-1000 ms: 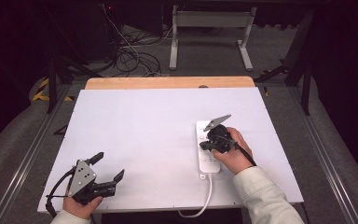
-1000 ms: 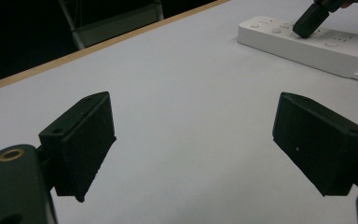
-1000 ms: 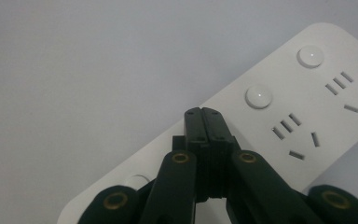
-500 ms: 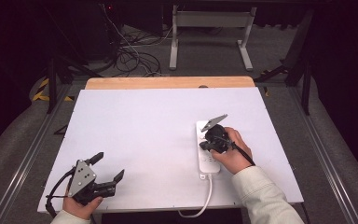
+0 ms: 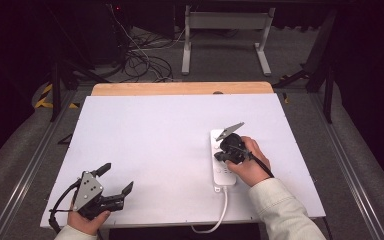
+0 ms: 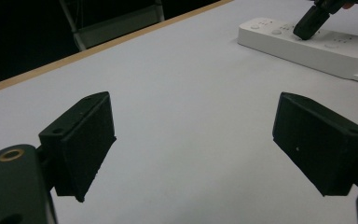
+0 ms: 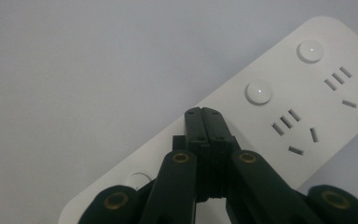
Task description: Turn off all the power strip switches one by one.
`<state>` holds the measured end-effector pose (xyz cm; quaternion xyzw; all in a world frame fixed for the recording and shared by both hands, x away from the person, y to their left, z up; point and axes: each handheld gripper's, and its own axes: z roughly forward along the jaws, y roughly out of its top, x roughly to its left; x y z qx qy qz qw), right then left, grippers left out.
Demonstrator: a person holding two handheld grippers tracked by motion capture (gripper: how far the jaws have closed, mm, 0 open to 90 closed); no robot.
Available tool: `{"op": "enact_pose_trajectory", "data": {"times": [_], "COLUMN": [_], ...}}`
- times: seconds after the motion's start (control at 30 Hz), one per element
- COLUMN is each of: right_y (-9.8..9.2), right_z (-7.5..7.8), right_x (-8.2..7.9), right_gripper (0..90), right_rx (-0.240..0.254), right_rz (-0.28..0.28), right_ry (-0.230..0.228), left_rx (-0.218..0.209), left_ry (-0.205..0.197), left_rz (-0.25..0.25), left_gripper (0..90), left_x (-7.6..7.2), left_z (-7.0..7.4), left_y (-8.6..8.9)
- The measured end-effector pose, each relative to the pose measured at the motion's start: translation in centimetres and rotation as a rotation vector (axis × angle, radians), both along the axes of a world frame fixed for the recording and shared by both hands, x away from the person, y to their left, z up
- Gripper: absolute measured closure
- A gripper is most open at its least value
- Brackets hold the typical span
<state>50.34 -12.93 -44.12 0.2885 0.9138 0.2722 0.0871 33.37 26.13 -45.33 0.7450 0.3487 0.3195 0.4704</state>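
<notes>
the right gripper [image 7: 204, 112], jaws pressed together into one blunt tip, is bearing down on the power strip [image 7: 279, 116] to push a switch button; the left gripper [image 5: 115, 179] is resting spread on the bench [image 5: 145, 135], well apart.

On the tabletop [image 5: 155, 145] the power strip [image 5: 219, 172] lay right of centre, lengthwise from near to far, its cable [image 5: 215, 217] trailing off the near edge. My right hand-held gripper [image 5: 219, 156] sat over the strip's middle, tips down on it just short of two round buttons [image 7: 258, 91]. My left hand-held gripper [image 5: 116, 177] rested at the near left corner, well apart from the strip.
</notes>
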Motion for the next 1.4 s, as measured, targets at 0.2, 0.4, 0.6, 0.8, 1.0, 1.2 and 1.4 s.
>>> {"op": "enact_pose_trajectory", "data": {"times": [0.2, 0.4, 0.6, 0.8, 1.0, 1.2, 1.4], "right_y": [0.1, 0.0, -0.2, -0.5, -0.9, -1.1, -0.8], "right_z": [0.0, 0.5, 2.4, 2.5, 2.4, 1.8, 1.2], "right_x": [0.0, -0.2, -0.9, -0.5, 0.5, 1.7, 2.4], "right_gripper": [90.0, 90.0, 90.0, 90.0, 90.0, 90.0, 90.0], "right_rx": [-0.007, 0.008, 0.109, 0.118, 0.128, 0.123, 0.116], "right_rz": [-0.008, 0.004, -0.014, -0.021, -0.050, -0.079, -0.091], "right_ry": [-0.001, -0.031, -0.095, -0.087, -0.091, -0.081, -0.071], "left_rx": [0.001, -0.009, -0.010, -0.007, -0.008, -0.002, -0.007], "left_ry": [-0.001, 0.003, 0.006, 0.004, 0.006, 0.005, 0.008], "left_rz": [0.000, -0.001, 0.000, -0.001, -0.003, -0.003, -0.003], "left_gripper": [13.5, 13.4, 13.5, 13.4, 13.4, 13.5, 13.4], "left_x": [0.0, 0.0, 0.1, 0.1, 0.1, 0.2, 0.2], "left_z": [0.0, 0.0, -0.1, 0.0, -0.1, -0.1, -0.1], "left_y": [0.0, 0.0, 0.0, 0.0, 0.0, 0.1, 0.0]}}
